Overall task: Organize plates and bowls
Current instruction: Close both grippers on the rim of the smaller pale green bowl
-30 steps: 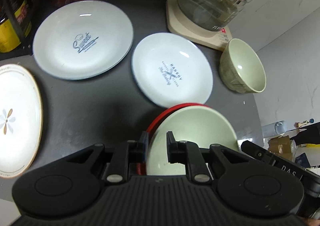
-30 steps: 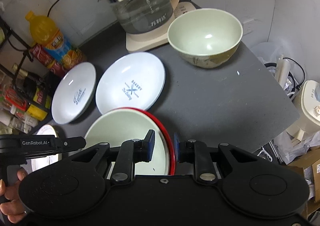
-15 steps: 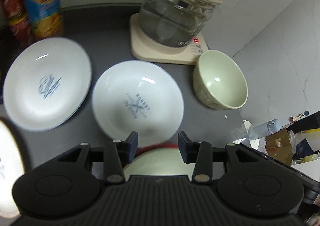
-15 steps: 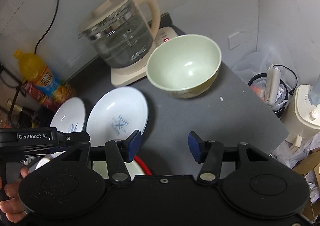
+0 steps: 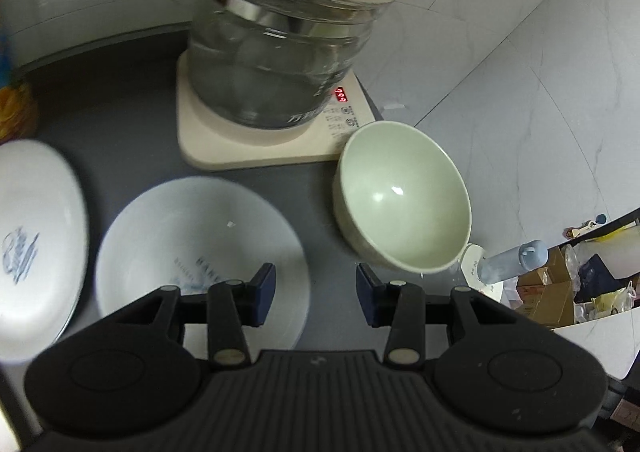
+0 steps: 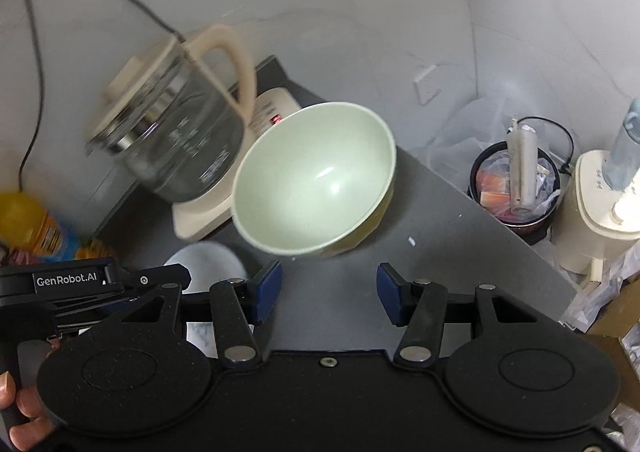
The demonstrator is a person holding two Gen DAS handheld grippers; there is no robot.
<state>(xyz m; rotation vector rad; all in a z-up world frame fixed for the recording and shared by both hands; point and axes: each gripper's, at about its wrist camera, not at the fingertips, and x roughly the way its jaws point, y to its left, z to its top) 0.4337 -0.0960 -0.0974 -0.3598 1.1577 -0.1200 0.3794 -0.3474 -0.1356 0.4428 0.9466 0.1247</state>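
Observation:
A pale green bowl (image 5: 404, 196) stands upright on the dark grey counter (image 5: 120, 92), just right of the kettle base; in the right wrist view the bowl (image 6: 316, 176) sits straight ahead of the fingers. A white plate with blue lettering (image 5: 196, 248) lies left of it, partly under my left gripper (image 5: 316, 294), which is open and empty. A second white plate (image 5: 36, 244) lies further left. My right gripper (image 6: 329, 294) is open and empty, short of the bowl. The red-rimmed stack is out of view.
A glass kettle (image 5: 280, 44) on a cream base (image 5: 208, 132) stands at the back. Bottles (image 6: 28, 224) crowd the far left. The counter's right edge drops to a bin (image 6: 516, 188) and a white appliance (image 6: 600, 212). A hand (image 6: 20, 412) holds the left gripper's handle.
Both grippers were shut on the rim of the green bowl in the red plate; they have opened, let it go and moved forward toward the lone green bowl.

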